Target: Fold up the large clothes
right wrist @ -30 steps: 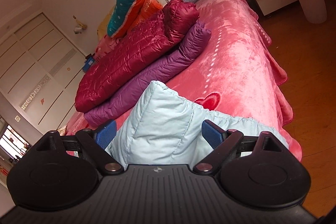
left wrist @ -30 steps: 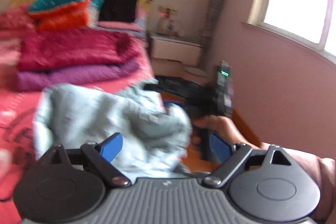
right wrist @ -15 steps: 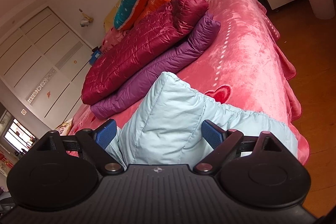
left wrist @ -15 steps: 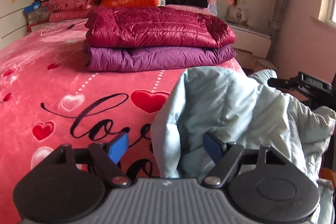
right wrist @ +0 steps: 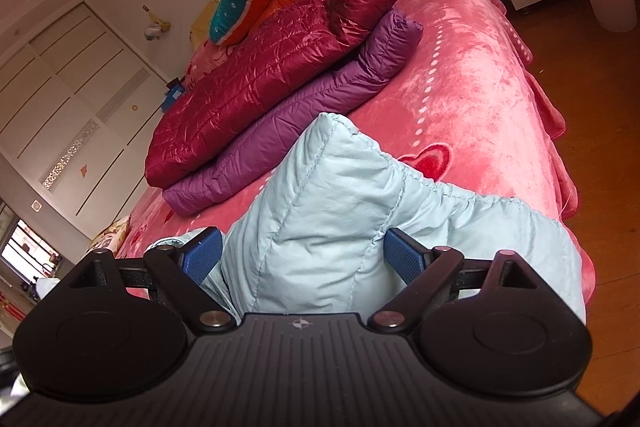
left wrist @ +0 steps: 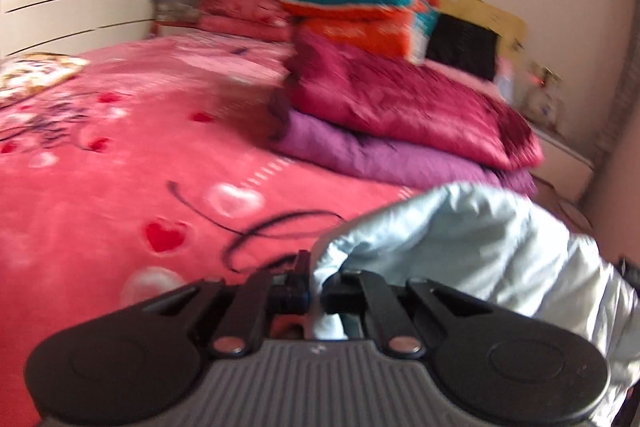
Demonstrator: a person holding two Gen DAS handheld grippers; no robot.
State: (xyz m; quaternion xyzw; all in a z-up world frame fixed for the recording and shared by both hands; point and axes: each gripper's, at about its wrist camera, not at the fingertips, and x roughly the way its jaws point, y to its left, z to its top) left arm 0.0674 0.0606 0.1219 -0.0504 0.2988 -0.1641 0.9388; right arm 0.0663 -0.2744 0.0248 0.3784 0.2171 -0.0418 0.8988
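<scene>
Our left hand-held gripper (left wrist: pixel 314 291) has just snapped together and now pinches an edge of the blue coat (left wrist: pixel 472 247). Our right hand-held gripper (right wrist: pixel 302 257) is spread wide, with a puffy fold of the coat (right wrist: pixel 328 211) standing between its fingers. The coat lies on the pink bed (right wrist: pixel 472 67), near the red coat (right wrist: pixel 256 83) stacked on the purple coat (right wrist: pixel 304 131).

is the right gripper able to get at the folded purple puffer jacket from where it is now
Probably not directly. The right gripper has the pale blue quilted jacket bunched between its open jaws, blocking the way to the folded purple puffer jacket, which lies farther up the pink bedspread.
</scene>
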